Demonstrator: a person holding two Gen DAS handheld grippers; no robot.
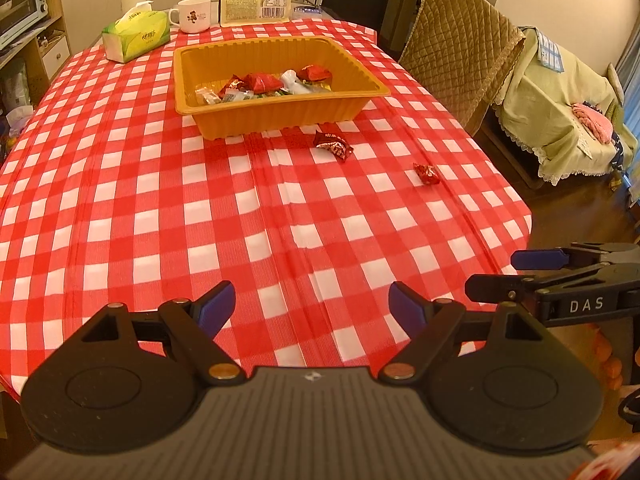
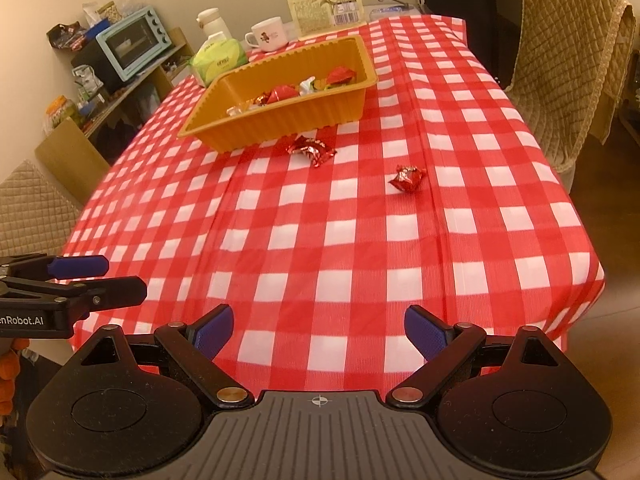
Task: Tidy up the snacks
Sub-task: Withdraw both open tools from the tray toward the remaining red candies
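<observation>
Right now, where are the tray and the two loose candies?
tray (image 2: 280, 114), right wrist view, near wall
candy by tray (image 2: 313, 149), right wrist view, wrapper middle
far candy (image 2: 407, 178), right wrist view, wrapper middle

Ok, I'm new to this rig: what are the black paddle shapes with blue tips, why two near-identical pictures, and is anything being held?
Those shapes are two hand-held grippers; a person carries one in each hand. Each has a camera looking forward along its two blue-padded fingers, so each picture is one gripper's own view.

The left gripper fills the bottom of the left wrist view, and the right gripper the bottom of the right wrist view. Each also shows at the edge of the other's picture.

Both are open and hold nothing.

Ahead is a table under a red checked cloth. An orange tray already holds several wrapped snacks. Two remain loose on the cloth: a red wrapped snack just in front of the tray, and a smaller red candy nearer the table's right edge.
</observation>
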